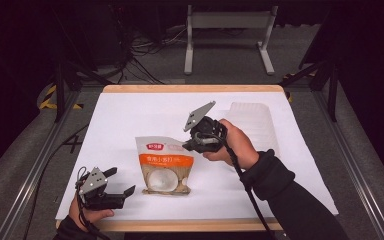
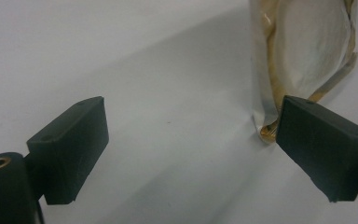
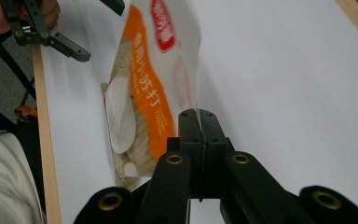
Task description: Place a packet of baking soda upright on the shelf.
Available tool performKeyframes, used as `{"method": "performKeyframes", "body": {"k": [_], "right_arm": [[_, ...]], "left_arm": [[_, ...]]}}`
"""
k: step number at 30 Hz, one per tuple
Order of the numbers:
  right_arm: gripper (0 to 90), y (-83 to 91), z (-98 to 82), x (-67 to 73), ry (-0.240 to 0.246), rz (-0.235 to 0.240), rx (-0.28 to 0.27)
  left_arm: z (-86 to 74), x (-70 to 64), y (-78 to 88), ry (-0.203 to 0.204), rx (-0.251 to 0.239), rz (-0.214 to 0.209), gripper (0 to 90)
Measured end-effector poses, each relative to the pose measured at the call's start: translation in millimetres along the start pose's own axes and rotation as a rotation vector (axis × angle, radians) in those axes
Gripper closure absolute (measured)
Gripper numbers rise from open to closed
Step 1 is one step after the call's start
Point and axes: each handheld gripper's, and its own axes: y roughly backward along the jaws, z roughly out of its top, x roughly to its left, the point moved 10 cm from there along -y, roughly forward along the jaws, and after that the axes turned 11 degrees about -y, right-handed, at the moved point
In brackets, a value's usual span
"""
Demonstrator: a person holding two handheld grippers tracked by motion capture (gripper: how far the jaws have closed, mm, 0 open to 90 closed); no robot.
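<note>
a white snack bag (image 1: 164,165) with an orange band and a pale coconut picture lies near the middle of the white table (image 1: 130,115), its top right edge lifted. the right gripper (image 1: 186,146) has its fingers (image 3: 190,128) pressed together, pinching that thin upper edge. the left gripper (image 1: 121,182), fingers (image 2: 70,149) spread wide, sits left of the bag's near corner.

The white table top (image 1: 130,120) is lit brightly from above, while the room around it is very dark. In the left gripper view the snack bag (image 2: 303,56) is soft and out of focus, and a wide grey shadow crosses the surface. The right gripper view is a little hazy, with pale glare on the bag's far end.
</note>
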Motion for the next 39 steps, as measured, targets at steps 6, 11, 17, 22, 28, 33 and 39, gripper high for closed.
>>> {"method": "performKeyframes", "body": {"k": [6, 11, 17, 22, 28, 33, 39], "right_arm": [[90.0, 15.2, -3.3, 1.8, 0.034, -0.023, 0.007], [90.0, 23.5, -7.3, -2.5, 0.046, -0.043, 0.015], [90.0, 32.2, -8.4, -8.6, 0.065, -0.078, 0.01], [90.0, 40.8, -9.4, -16.1, 0.074, -0.105, 0.004], [90.0, 54.6, -10.2, -26.8, 0.074, -0.133, -0.013], [90.0, 66.6, -12.1, -38.8, 0.062, -0.17, -0.03], [90.0, 95.4, -13.9, -57.2, 0.024, -0.207, -0.082]], "left_arm": [[0.1, -1.3, -1.2, -0.001, 0.002, -0.006, 10.3], [0.7, -1.7, -1.6, 0.001, -0.004, -0.011, 10.3], [-0.3, -4.2, -4.1, 0.003, 0.002, -0.027, 10.3], [-0.7, -4.1, -4.3, 0.001, 0.006, -0.028, 10.3], [-0.6, -3.6, -3.9, -0.001, 0.003, -0.026, 10.2], [1.4, -2.6, -1.7, -0.001, -0.013, -0.019, 10.2], [7.0, -2.3, 2.9, 0.0, -0.046, -0.01, 10.1]]}}
